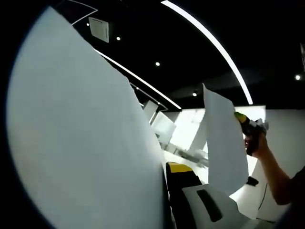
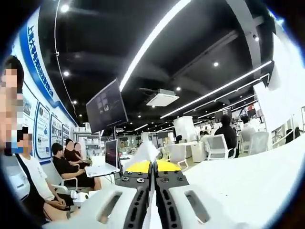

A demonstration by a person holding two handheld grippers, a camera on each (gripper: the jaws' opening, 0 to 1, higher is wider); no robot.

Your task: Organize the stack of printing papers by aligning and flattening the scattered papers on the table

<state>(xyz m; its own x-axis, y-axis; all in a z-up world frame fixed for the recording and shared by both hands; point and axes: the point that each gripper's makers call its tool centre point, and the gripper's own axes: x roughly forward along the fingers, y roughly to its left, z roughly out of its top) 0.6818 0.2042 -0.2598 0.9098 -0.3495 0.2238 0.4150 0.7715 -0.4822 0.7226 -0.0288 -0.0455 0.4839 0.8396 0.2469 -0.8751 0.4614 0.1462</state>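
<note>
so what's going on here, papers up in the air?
Yes. A person holds a gripper in each hand, and each is lifting paper off the table. In the left gripper view, a large white sheet lies close across the lens, and the right gripper is seen across the frame holding up a second sheet by its edge. In the right gripper view, its fingers are shut on a thin sheet edge. Nothing is aligned or flattened yet.

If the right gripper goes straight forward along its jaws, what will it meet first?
Probably nothing near. The right gripper is shut on a paper sheet and points up into the room; past the sheet's edge the way looks free, though depth is unclear.
</note>
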